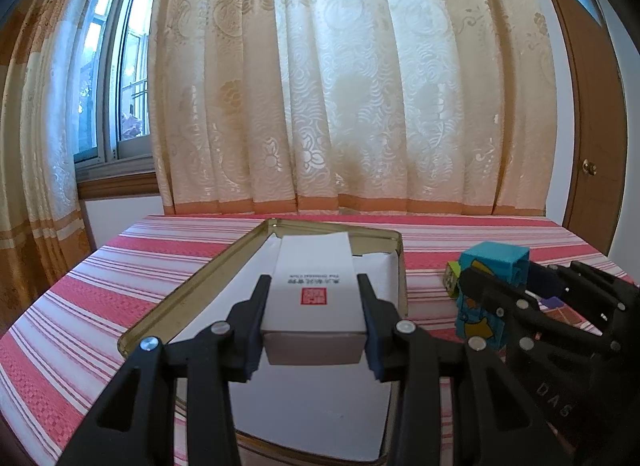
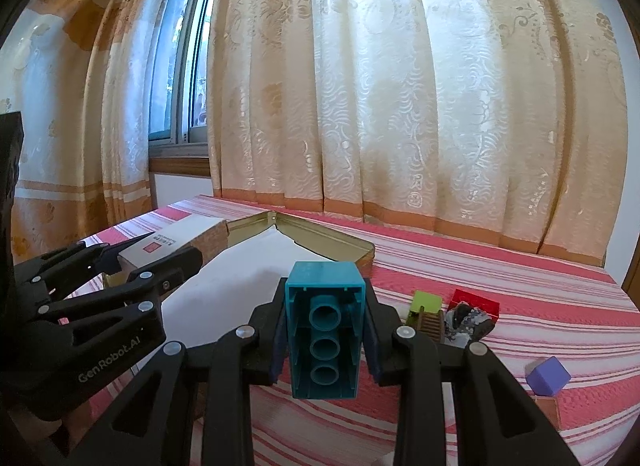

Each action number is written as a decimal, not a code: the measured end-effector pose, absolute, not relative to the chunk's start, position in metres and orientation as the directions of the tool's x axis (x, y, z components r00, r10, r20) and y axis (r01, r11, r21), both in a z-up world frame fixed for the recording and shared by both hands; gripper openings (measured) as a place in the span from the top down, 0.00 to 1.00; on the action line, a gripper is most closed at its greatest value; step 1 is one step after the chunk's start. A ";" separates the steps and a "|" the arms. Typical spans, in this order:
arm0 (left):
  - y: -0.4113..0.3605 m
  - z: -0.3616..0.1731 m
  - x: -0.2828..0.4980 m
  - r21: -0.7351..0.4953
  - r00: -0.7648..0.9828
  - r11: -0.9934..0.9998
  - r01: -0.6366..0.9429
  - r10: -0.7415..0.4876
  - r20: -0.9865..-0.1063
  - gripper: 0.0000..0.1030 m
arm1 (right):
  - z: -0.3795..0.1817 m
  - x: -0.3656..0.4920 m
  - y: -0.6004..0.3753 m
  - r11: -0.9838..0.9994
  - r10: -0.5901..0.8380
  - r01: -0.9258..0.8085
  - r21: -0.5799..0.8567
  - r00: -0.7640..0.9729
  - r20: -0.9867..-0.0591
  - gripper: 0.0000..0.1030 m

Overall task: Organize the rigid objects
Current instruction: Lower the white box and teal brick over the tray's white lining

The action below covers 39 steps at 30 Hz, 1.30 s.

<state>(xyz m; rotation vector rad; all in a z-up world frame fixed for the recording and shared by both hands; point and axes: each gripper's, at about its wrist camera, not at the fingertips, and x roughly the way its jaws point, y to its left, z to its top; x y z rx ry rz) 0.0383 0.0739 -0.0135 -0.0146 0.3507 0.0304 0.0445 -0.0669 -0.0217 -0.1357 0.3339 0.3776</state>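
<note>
Over tin [image 1: 192, 286] | left jaws clamp white box [image 1: 316, 294] | right jaws clamp teal, seemingly hollow brick [image 2: 324, 330]

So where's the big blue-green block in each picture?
Left wrist view: the teal block is at the right, above the striped cloth, clamped in the right gripper.
Right wrist view: the teal block is at bottom centre, hollow underside facing the camera, between the fingers.
Shared landmark: the gold tin shows in both.

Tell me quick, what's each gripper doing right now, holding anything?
Left gripper: closed on the white box, held above the gold tin.
Right gripper: closed on the teal block.
</note>
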 end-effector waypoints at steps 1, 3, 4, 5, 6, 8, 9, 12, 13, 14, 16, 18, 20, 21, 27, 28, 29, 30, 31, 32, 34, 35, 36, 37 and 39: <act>0.075 -0.014 0.039 -0.009 0.939 0.999 -0.034 0.029 -0.344 0.61 | -0.022 0.045 -0.066 0.921 0.340 -0.384 -0.067 0.875 -0.345 0.67; 0.078 -0.014 0.040 -0.009 0.938 0.999 -0.038 0.033 -0.345 0.61 | -0.022 0.046 -0.065 0.921 0.344 -0.386 -0.059 0.873 -0.346 0.67; 0.079 -0.014 0.040 -0.008 0.938 0.999 -0.041 0.036 -0.345 0.61 | -0.022 0.047 -0.066 0.921 0.347 -0.387 -0.052 0.872 -0.345 0.67; 0.080 -0.014 0.041 -0.007 0.938 0.999 -0.043 0.038 -0.345 0.61 | -0.022 0.047 -0.065 0.921 0.349 -0.386 -0.046 0.872 -0.343 0.67; 0.081 -0.014 0.041 -0.006 0.937 0.999 -0.045 0.040 -0.346 0.61 | -0.022 0.048 -0.065 0.921 0.350 -0.386 -0.043 0.872 -0.341 0.67; 0.082 -0.014 0.042 -0.003 0.937 0.999 -0.048 0.044 -0.345 0.61 | -0.022 0.048 -0.063 0.921 0.352 -0.387 -0.042 0.873 -0.337 0.67; 0.083 -0.014 0.043 -0.001 0.937 0.999 -0.050 0.047 -0.346 0.61 | -0.022 0.048 -0.062 0.920 0.353 -0.389 -0.043 0.873 -0.336 0.67; 0.085 -0.014 0.045 0.000 0.937 0.998 -0.060 0.056 -0.345 0.61 | -0.022 0.049 -0.057 0.919 0.356 -0.392 -0.047 0.872 -0.336 0.67; 0.087 -0.014 0.046 0.000 0.936 0.998 -0.062 0.058 -0.346 0.61 | -0.022 0.050 -0.056 0.918 0.356 -0.394 -0.048 0.872 -0.337 0.67; 0.088 -0.015 0.047 0.000 0.936 0.998 -0.062 0.058 -0.348 0.61 | -0.022 0.050 -0.054 0.917 0.357 -0.396 -0.050 0.870 -0.339 0.67; 0.089 -0.015 0.049 -0.003 0.934 0.998 -0.060 0.055 -0.354 0.61 | -0.022 0.051 -0.050 0.915 0.360 -0.400 -0.053 0.869 -0.340 0.67; 0.089 -0.014 0.049 0.002 0.934 0.998 -0.060 0.057 -0.352 0.61 | -0.022 0.052 -0.048 0.913 0.362 -0.403 -0.055 0.867 -0.343 0.67; 0.089 -0.014 0.049 0.007 0.935 0.998 -0.058 0.057 -0.351 0.61 | -0.023 0.053 -0.046 0.912 0.365 -0.406 -0.053 0.864 -0.346 0.67; 0.089 -0.014 0.049 0.010 0.935 0.998 -0.057 0.057 -0.350 0.61 | -0.023 0.054 -0.045 0.912 0.366 -0.408 -0.052 0.863 -0.348 0.67; 0.093 -0.014 0.053 0.023 0.934 0.998 -0.062 0.066 -0.351 0.61 | -0.023 0.059 -0.041 0.910 0.369 -0.411 -0.046 0.858 -0.357 0.67; 0.094 -0.014 0.053 0.025 0.934 0.998 -0.062 0.067 -0.352 0.61 | -0.023 0.059 -0.040 0.910 0.370 -0.413 -0.048 0.857 -0.358 0.67; 0.095 -0.014 0.054 0.026 0.934 0.998 -0.063 0.068 -0.352 0.61 | -0.023 0.060 -0.039 0.909 0.371 -0.414 -0.049 0.857 -0.358 0.67; 0.096 -0.014 0.054 0.027 0.934 0.998 -0.063 0.068 -0.352 0.61 | -0.024 0.061 -0.038 0.908 0.371 -0.415 -0.051 0.856 -0.359 0.67; 0.097 -0.014 0.055 0.028 0.933 0.998 -0.064 0.070 -0.352 0.61 | -0.024 0.061 -0.036 0.908 0.371 -0.416 -0.053 0.856 -0.361 0.67; 0.099 -0.014 0.056 0.028 0.933 0.998 -0.064 0.070 -0.353 0.61 | -0.024 0.061 -0.036 0.908 0.370 -0.416 -0.055 0.856 -0.360 0.67; 0.101 -0.014 0.056 0.026 0.933 0.998 -0.065 0.070 -0.354 0.61 | -0.024 0.062 -0.035 0.908 0.371 -0.415 -0.053 0.857 -0.357 0.67; 0.102 -0.014 0.057 0.026 0.933 0.998 -0.065 0.071 -0.354 0.61 | -0.024 0.062 -0.034 0.909 0.371 -0.414 -0.052 0.858 -0.356 0.67; 0.102 -0.015 0.057 0.027 0.932 0.997 -0.065 0.071 -0.355 0.61 | -0.024 0.062 -0.034 0.909 0.371 -0.415 -0.052 0.858 -0.354 0.67; 0.103 -0.015 0.057 0.028 0.932 0.997 -0.066 0.072 -0.355 0.61 | -0.024 0.062 -0.034 0.908 0.372 -0.415 -0.052 0.859 -0.352 0.67; 0.103 -0.015 0.058 0.031 0.932 0.997 -0.068 0.074 -0.354 0.61 | -0.024 0.062 -0.033 0.907 0.374 -0.417 -0.053 0.859 -0.350 0.67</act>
